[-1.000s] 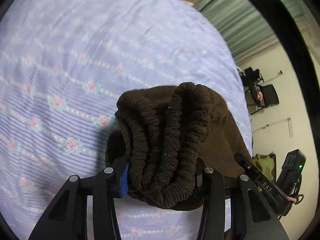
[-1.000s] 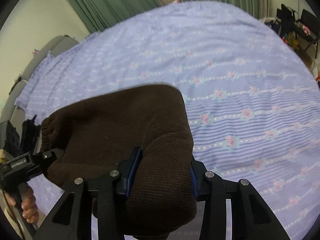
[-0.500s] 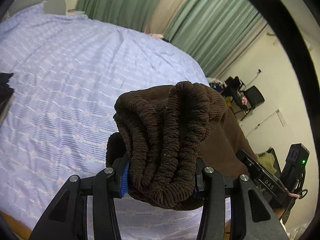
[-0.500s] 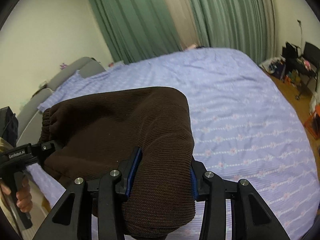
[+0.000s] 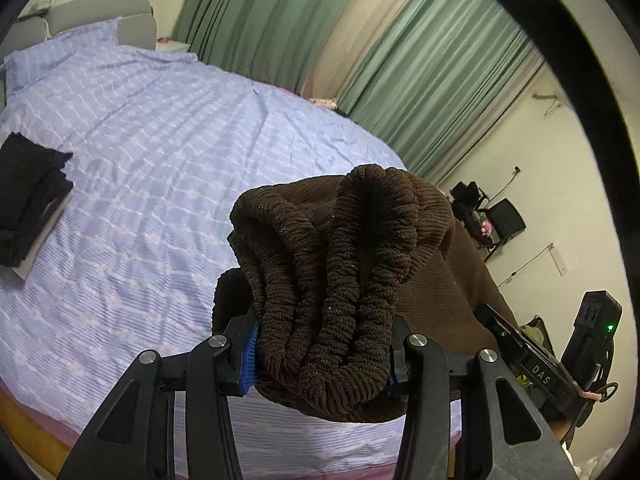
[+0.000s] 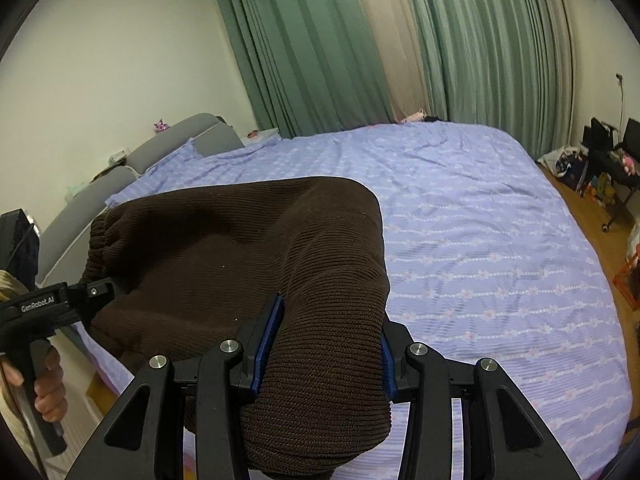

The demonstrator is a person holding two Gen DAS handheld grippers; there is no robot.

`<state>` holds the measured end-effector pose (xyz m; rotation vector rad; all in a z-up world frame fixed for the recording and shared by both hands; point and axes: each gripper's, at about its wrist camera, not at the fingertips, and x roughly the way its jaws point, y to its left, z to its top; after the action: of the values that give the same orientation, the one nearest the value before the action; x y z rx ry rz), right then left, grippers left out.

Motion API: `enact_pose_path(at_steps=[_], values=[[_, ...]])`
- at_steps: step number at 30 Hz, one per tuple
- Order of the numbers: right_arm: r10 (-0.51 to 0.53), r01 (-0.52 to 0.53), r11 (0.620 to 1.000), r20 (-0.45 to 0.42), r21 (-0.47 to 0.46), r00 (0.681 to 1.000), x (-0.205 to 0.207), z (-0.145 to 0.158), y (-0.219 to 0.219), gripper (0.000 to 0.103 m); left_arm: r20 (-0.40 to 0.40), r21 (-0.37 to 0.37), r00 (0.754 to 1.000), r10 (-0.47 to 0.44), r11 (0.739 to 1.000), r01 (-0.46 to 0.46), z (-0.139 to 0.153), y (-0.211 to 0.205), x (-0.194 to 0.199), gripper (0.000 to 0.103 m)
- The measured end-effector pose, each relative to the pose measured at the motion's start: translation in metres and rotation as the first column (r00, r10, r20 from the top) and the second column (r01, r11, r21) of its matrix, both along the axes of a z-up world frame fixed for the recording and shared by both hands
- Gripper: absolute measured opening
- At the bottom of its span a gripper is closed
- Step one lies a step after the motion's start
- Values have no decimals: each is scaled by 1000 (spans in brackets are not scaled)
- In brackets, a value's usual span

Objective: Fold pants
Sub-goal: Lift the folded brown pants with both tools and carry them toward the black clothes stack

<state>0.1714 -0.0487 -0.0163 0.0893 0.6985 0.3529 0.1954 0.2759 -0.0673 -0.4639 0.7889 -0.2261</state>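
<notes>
A bed [image 6: 460, 208] under a lilac flowered sheet fills the room, with a grey headboard [image 6: 132, 168] at its far left. Green curtains [image 6: 304, 48] hang behind it between pale walls [image 6: 100, 60]. A wooden floor [image 6: 576, 200] and black chairs [image 6: 616, 148] lie on the right.

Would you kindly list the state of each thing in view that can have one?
brown pants: bunched, lifted above the bed, held at both ends.
left gripper: shut on the gathered waistband.
right gripper: shut on a thick fold of the pants.
green curtains: drawn closed.
bedsheet: spread over the bed, lightly wrinkled.
black clothes: folded, stacked at the bed's edge.
</notes>
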Motion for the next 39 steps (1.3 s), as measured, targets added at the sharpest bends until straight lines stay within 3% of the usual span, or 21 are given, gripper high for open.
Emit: enact_pose_path(at_steps=[9, 14, 18, 22, 31, 39], values=[[-122, 120, 992, 69, 22, 990, -44, 26, 104, 42, 80, 43, 988, -131, 991, 128, 26, 94, -10, 45], [-160, 156, 987, 89, 50, 983, -75, 30, 159, 42, 83, 53, 986, -146, 988, 142, 30, 139, -31, 45], [-120, 116, 992, 75, 50, 990, -85, 34, 194, 42, 85, 33, 992, -97, 995, 95, 27, 176, -51, 45], [-43, 40, 998, 70, 49, 997, -88, 32, 224, 42, 83, 11, 996, 19, 1000, -20, 21, 204, -78, 45], [101, -102, 995, 60, 22, 993, -85, 32, 305, 42, 60, -55, 986, 155, 987, -151, 10, 284, -110, 45], [103, -104, 995, 35, 13, 994, -70, 12, 408, 42, 11, -61, 989, 151, 987, -150, -11, 398, -88, 45]])
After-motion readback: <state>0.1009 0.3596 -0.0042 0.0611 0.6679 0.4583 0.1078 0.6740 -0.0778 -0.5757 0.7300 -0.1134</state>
